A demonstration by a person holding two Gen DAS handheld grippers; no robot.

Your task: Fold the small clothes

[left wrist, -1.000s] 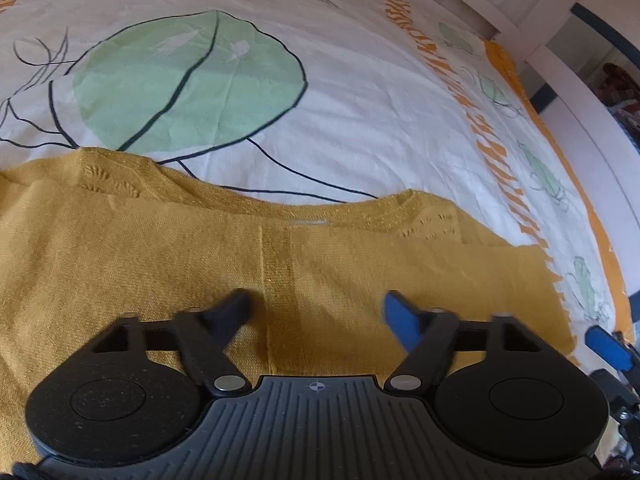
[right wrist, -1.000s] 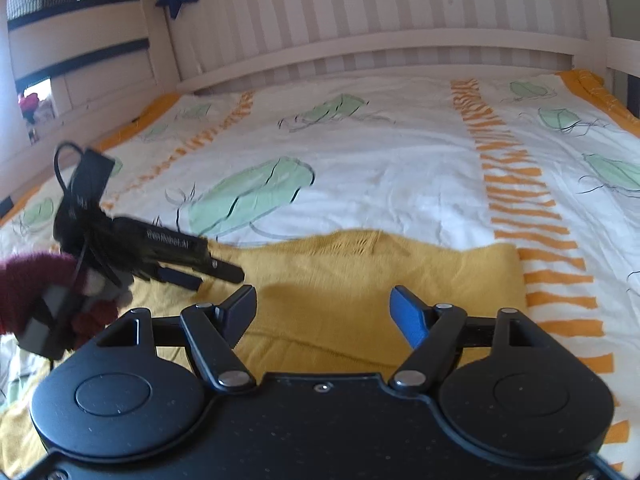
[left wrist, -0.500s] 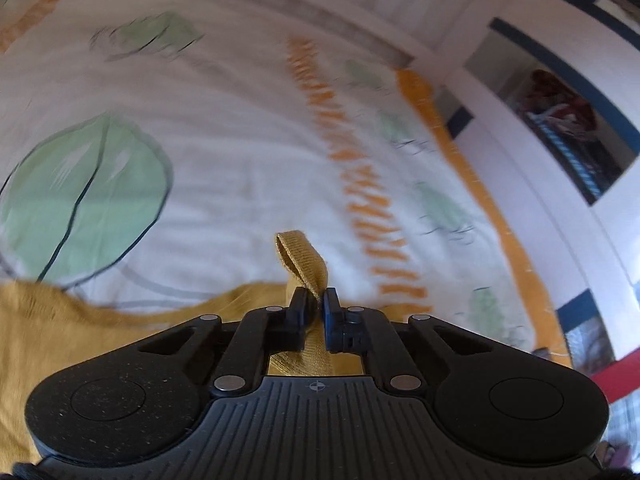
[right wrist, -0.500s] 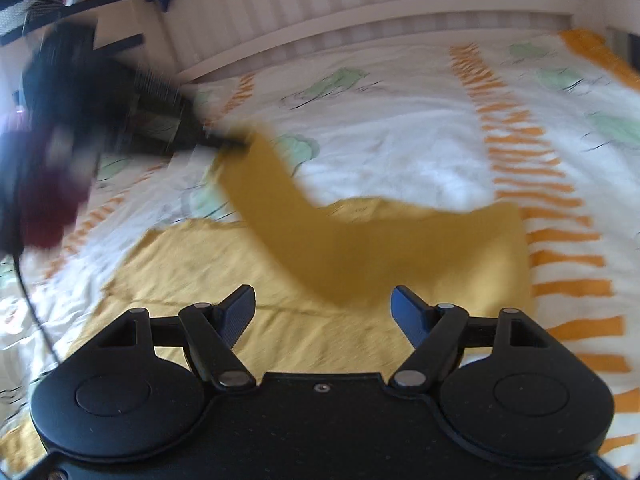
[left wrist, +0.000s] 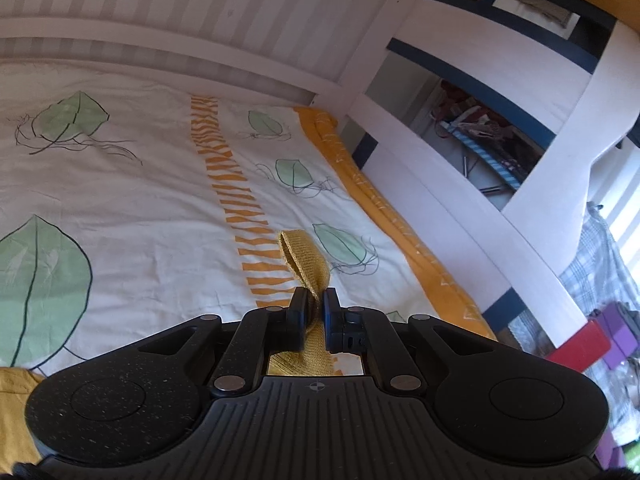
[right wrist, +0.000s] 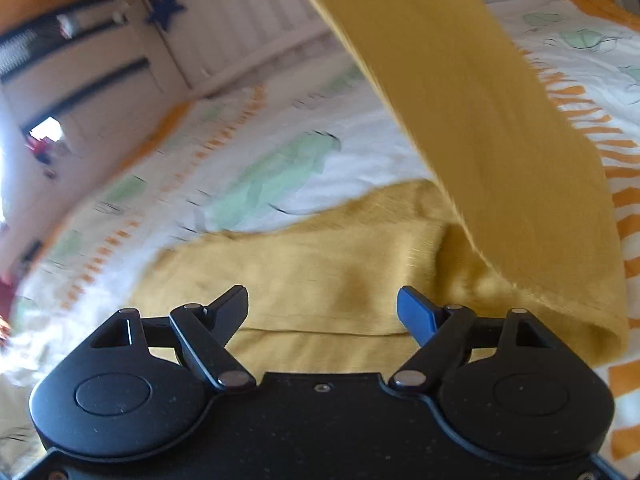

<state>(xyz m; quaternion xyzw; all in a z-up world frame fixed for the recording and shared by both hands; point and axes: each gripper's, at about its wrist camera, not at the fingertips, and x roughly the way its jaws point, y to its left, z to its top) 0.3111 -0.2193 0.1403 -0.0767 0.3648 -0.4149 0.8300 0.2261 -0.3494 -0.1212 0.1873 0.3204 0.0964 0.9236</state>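
Lifted yellow garment [right wrist: 500, 128] hangs across the right, open bedsheet [right wrist: 280, 168] left

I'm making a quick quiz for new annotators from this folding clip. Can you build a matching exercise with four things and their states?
Things:
1. left tongs
2. right tongs
3. yellow garment
4. bedsheet

States:
A. open, holding nothing
B. spread flat, printed with green leaves and orange stripes
C. shut on a fold of cloth
D. partly on the bed, one strip lifted up

Pairs: 1-C, 2-A, 3-D, 4-B
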